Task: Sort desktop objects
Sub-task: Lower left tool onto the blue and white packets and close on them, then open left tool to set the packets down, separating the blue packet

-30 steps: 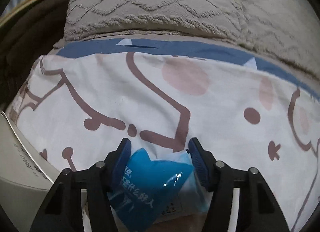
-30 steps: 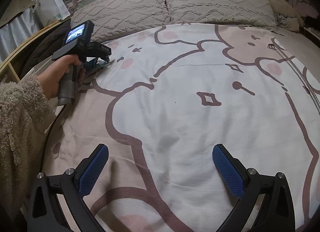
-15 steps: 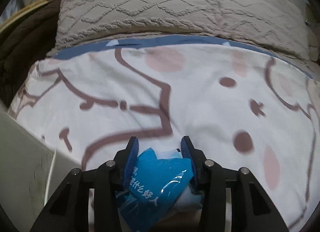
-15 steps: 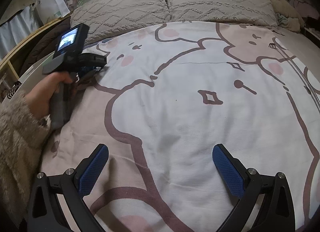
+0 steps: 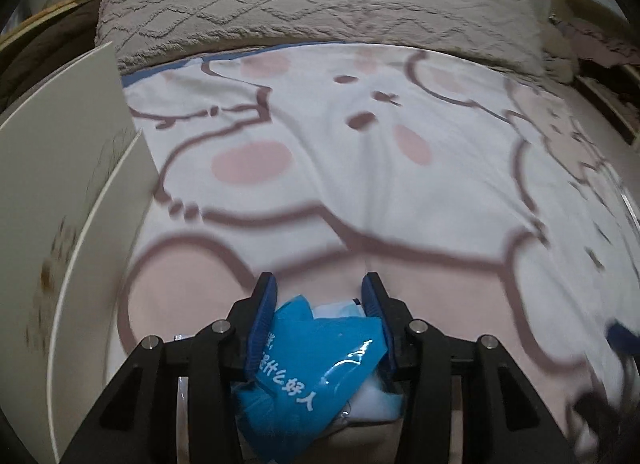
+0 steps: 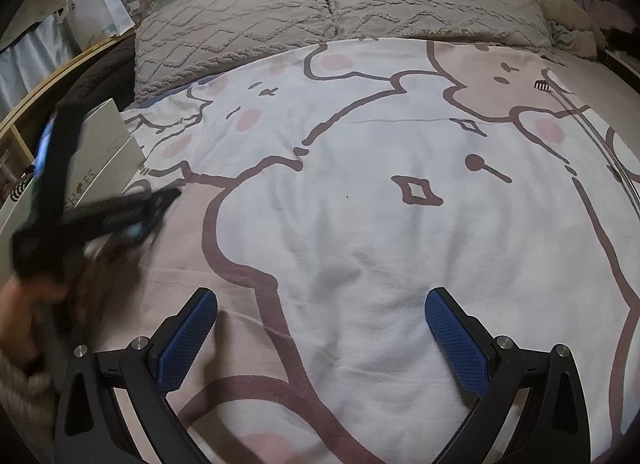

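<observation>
Big bed (image 6: pixel 360 223) fills both views, cartoon-print cover, two grey textured pillows (image 6: pixel 328 11) across the head edge. At the bed's left edge stands a white open box (image 5: pixel 60 191) with upright flaps, probably the sorting bin, since it's the only container in sight. No other loose items showing on the cover, so the sort looks mostly done or this is the first item, can't tell which. Right tongs (image 6: pixel 320 340) hover low near the foot edge, spread wide, nothing between them, likely parked out of the way. Left tongs (image 5: pixel 320 300) are near the left edge just beside the box, blurred in the right wrist view, held by a person's hand (image 6: pixel 16 304) with a fuzzy sleeve. They've just been closing and are now pinching a blue plastic packet (image 5: pixel 312 360) with white printed characters, some white wrapper or tissue bunched behind it. The packet sits deep between the pads, crumpled, so the grip looks secure enough for soft packaging. The packet is off the cover, carried beside the box, not yet over it.
</observation>
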### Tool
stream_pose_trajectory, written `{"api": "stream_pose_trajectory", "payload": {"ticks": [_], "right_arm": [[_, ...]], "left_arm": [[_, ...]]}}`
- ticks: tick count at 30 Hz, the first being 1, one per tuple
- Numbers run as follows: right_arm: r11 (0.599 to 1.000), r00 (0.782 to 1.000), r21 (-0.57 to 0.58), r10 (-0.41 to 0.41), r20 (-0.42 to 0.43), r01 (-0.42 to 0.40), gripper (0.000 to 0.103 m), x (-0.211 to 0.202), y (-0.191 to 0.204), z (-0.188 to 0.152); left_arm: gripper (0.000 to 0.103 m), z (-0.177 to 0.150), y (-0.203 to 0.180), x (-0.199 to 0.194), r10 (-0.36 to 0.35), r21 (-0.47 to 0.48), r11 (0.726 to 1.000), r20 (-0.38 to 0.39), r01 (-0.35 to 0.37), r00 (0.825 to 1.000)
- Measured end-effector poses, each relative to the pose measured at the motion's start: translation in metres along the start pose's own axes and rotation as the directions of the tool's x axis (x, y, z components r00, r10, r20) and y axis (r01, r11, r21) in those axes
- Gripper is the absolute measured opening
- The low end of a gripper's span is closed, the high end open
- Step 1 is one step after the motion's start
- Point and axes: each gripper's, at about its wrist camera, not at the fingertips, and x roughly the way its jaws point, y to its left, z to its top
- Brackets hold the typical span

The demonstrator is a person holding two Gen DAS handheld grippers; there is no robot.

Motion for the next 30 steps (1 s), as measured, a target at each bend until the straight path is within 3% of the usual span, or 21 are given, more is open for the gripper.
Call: {"api": "stream_pose_trajectory", "payload": {"ticks": [15,24,25,27,29,30], "right_arm": [[1.000,1.000,0.002,-0.017,-0.009,0.017,0.103,0.006,-0.002,-0.002],[1.000,1.000,0.014,-0.010,-0.003,0.010,0.103,0.007,-0.004,-0.002],[1.000,1.000,0.011,-0.014,-0.005,0.014,0.103,0.008,-0.003,-0.002],[1.000,1.000,0.003,-0.023,-0.006,0.023,0.103,0.009,-0.001,-0.003],[1.000,1.000,0.002,-0.023,-0.007,0.023,0.103,0.009,-0.001,-0.003],[1.000,1.000,0.005,-0.020,-0.006,0.020,0.103,0.009,-0.002,-0.004]], "left_arm": [[0.044,-0.073,-0.059,-0.058,-0.135,0.129,0.983,0.011,0.133,0.991],[0.045,-0.097,-0.073,-0.083,-0.194,0.164,0.968,0.026,0.187,0.981],[0.047,-0.098,-0.073,-0.087,-0.206,0.152,0.968,0.026,0.200,0.978],[0.071,-0.100,-0.073,-0.095,-0.209,0.132,0.971,0.043,0.202,0.977],[0.087,-0.106,-0.078,-0.104,-0.163,0.153,0.977,0.089,0.149,0.983],[0.088,-0.109,-0.080,-0.109,-0.147,0.169,0.978,0.118,0.126,0.982]]}}
